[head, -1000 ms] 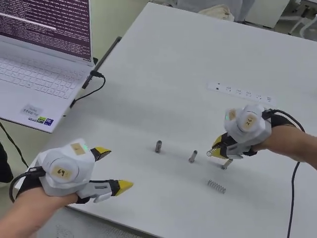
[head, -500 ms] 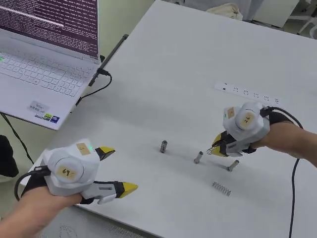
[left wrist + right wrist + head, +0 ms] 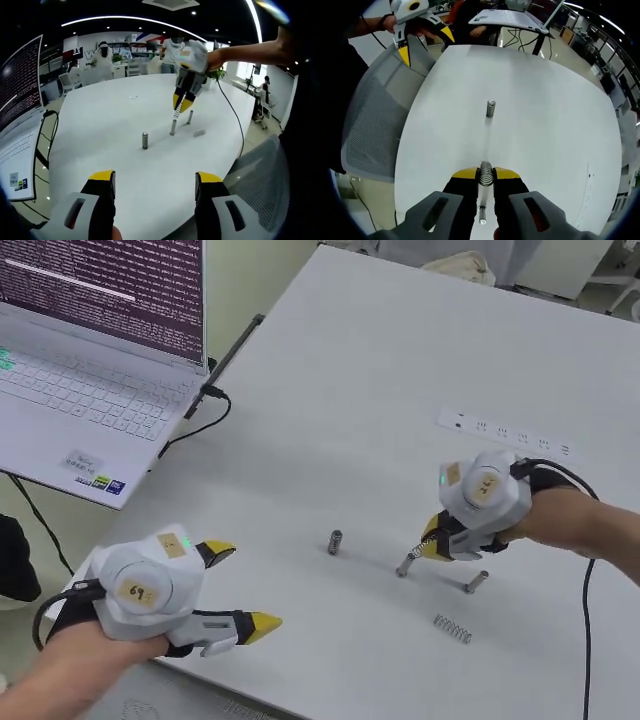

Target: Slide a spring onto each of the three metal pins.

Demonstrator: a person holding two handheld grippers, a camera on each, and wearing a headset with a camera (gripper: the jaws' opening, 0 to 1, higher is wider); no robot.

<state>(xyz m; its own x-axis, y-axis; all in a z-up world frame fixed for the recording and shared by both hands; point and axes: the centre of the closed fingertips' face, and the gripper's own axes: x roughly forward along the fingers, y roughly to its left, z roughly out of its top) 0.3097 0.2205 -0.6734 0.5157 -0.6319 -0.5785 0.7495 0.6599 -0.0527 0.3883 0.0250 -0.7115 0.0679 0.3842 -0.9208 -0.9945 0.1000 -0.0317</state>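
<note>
Your right gripper (image 3: 428, 540) had its jaws closed on a spring (image 3: 485, 172), pinching it between the yellow tips, and it hung directly over the middle pin (image 3: 405, 565) of the three on the white table (image 3: 330, 390). From the left gripper view the spring's lower end met the top of that pin, though at that size I could not tell whether the coil had gone over the tip or only rested against it. The pin nearest your left side (image 3: 335, 542) stood upright and looked ribbed, so it probably carried a spring of its own. The third pin (image 3: 477, 582) stood bare just beside your right gripper, on the near side, and a loose spring (image 3: 452, 629) lay flat on the table close to it, toward you. Your left gripper (image 3: 242, 585) hovered near the table's front edge, well apart from the pins, its jaws wide apart and gripping nothing. An open laptop (image 3: 90, 390) sat off to the left, and a white power strip (image 3: 510, 435) lay beyond your right hand.
</note>
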